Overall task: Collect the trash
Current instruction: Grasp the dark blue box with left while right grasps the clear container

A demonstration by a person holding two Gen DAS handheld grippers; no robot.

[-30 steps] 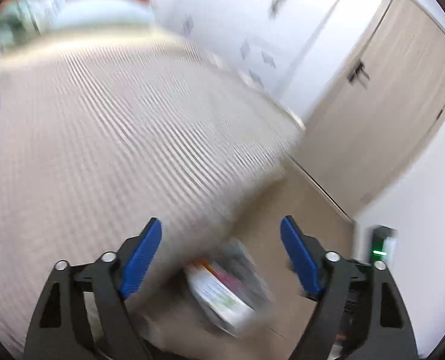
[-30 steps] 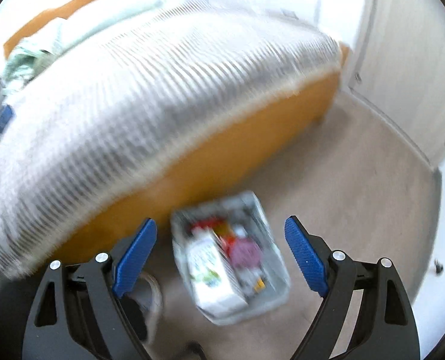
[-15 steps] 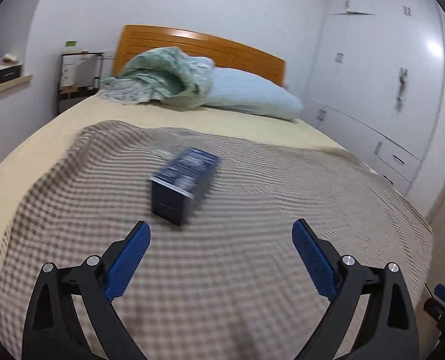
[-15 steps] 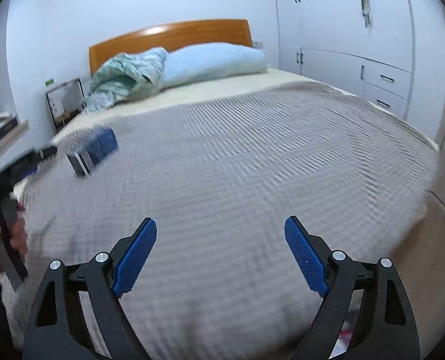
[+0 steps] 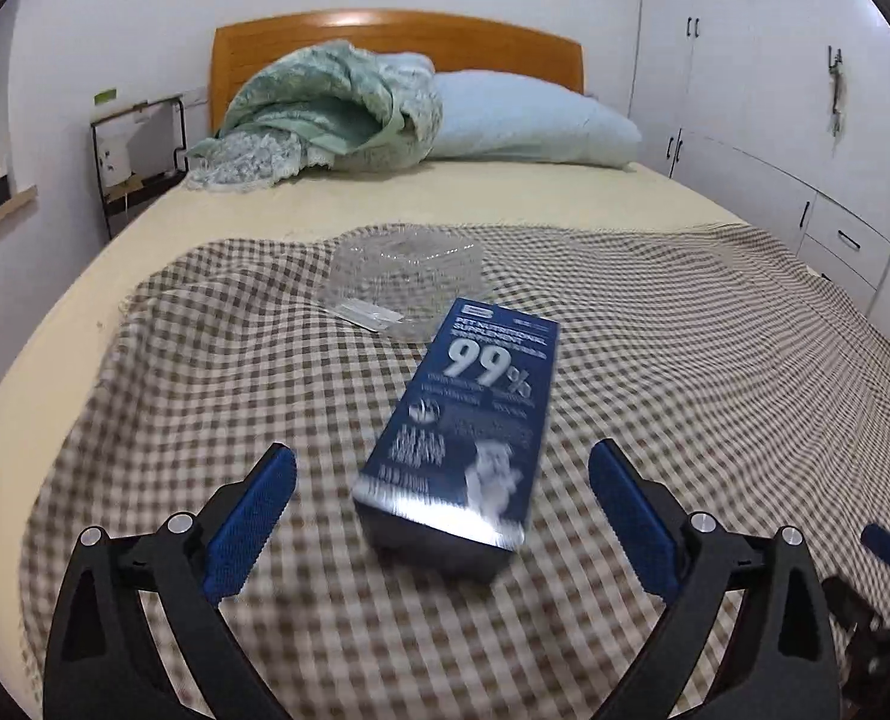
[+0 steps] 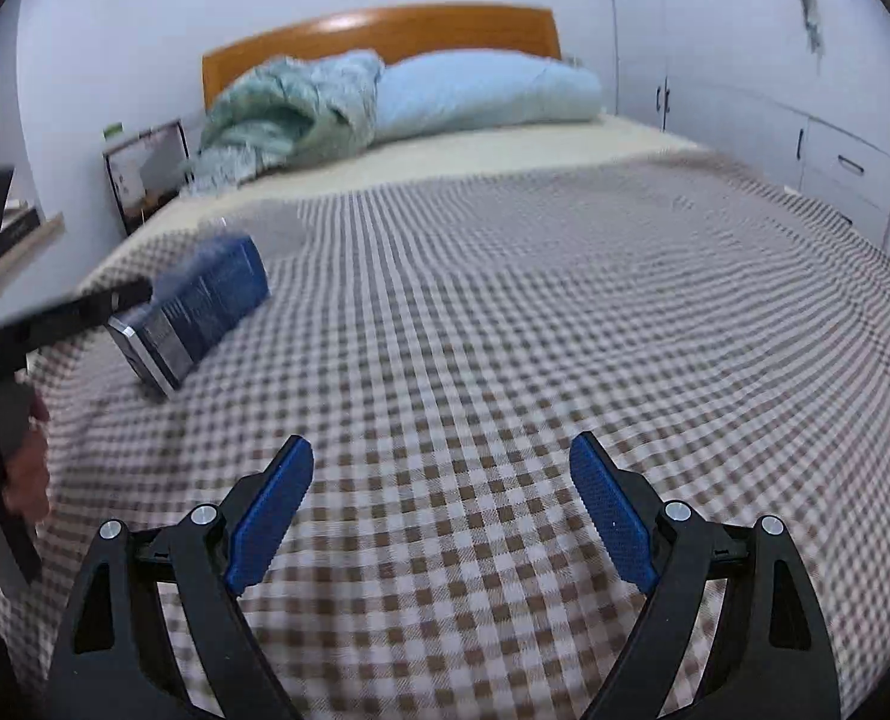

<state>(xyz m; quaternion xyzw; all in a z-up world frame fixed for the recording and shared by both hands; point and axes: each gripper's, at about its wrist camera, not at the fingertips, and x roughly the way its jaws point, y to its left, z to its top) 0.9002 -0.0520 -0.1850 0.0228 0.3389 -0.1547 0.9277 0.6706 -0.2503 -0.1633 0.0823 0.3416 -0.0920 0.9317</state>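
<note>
A dark blue carton printed "99%" lies flat on the checked blanket of the bed. Its near end sits between the blue pads of my left gripper, which is open and does not touch it. Just behind the carton rests a clear plastic container. In the right wrist view the same carton lies at the left, with the left gripper's black finger beside it. My right gripper hangs open over bare blanket with nothing between its pads.
A green quilt and a pale blue pillow lie against the wooden headboard. A bedside rack stands left of the bed and white wardrobes line the right wall. A hand holds the left tool.
Both views have swung up from the floor bin of trash beside the bed onto the bed top. The left gripper has closed in on the blue carton, which now lies between its pads.
</note>
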